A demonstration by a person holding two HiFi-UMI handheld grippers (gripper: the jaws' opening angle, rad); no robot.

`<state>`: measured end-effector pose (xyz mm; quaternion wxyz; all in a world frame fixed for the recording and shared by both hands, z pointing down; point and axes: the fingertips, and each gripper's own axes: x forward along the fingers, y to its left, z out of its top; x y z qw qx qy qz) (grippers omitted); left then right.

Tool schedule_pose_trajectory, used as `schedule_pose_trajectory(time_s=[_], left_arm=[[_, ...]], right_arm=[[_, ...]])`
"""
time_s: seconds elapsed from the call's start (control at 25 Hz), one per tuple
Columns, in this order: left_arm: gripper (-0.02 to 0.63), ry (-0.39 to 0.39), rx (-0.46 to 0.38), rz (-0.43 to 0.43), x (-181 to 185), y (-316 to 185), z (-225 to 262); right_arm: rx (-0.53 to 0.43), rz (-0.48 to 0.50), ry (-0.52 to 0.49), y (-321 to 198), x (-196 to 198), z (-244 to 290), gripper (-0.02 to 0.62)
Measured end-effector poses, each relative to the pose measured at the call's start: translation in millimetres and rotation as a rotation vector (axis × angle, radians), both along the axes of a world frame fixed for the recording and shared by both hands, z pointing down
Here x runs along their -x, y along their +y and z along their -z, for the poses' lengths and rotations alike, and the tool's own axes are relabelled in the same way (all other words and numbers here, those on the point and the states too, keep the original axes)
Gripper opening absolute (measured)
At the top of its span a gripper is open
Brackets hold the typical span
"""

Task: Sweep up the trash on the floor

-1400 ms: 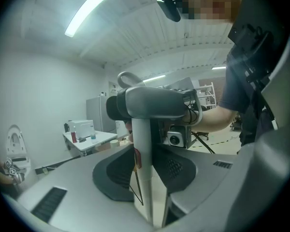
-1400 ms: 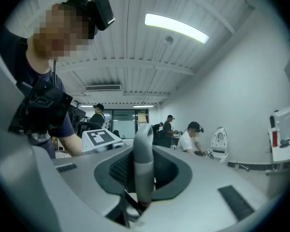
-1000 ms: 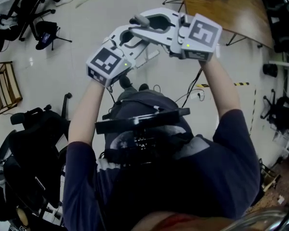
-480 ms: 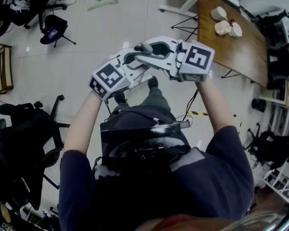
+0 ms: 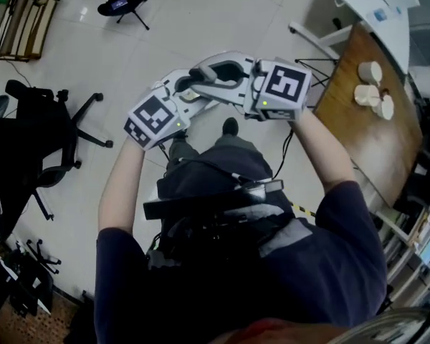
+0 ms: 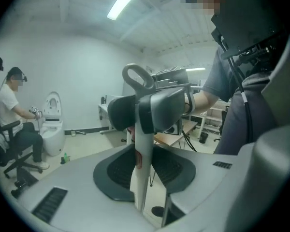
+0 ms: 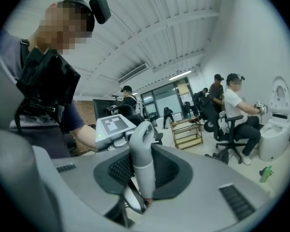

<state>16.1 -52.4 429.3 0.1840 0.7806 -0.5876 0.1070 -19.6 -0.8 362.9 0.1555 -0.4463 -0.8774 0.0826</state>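
A long-handled sweeping tool stands upright in front of me: a white pole [image 6: 141,178] topped by a grey grip [image 7: 141,149] with a loop [image 6: 135,76]. My left gripper [image 6: 141,180] is shut on the white pole, lower down. My right gripper [image 7: 144,180] holds the grey grip higher up; its jaws have just been opening a little, with the grip still pressed between its pads. In the head view the left gripper [image 5: 190,88] and the right gripper [image 5: 211,74] meet at the handle [image 5: 209,72] above my legs. The tool's lower end is hidden.
A wooden table [image 5: 373,120] with white cups stands at the right. Black office chairs [image 5: 43,142] are at the left and a wooden rack [image 5: 21,9] at the top left. A small green bottle [image 7: 266,173] stands on the floor. Seated people [image 7: 237,110] work nearby.
Both grippers have come down and closer to my body, still together on the handle. The head view has swung, so the wooden table now lies further right and the chairs further up.
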Motion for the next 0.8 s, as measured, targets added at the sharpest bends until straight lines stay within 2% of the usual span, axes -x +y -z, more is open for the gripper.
schedule_pose_trajectory(time_s=[0.2, 0.48, 0.68, 0.8], left_arm=[[0.103, -0.012, 0.021, 0.171, 12, -1, -13], [0.101, -0.021, 0.046, 0.340, 12, -5, -36], [0.101, -0.038, 0.106, 0.370, 9, -6, -65], [0.101, -0.001, 0.130, 0.360, 5, -9, -82]], right_arm=[[0.013, 0.142, 0.011, 2, 2, -15, 0.098], [0.027, 0.196, 0.010, 1, -3, -36, 0.098], [-0.038, 0.220, 0.037, 3, -6, -65, 0.098], [-0.058, 0.207, 0.073, 2, -8, -83, 0.102]])
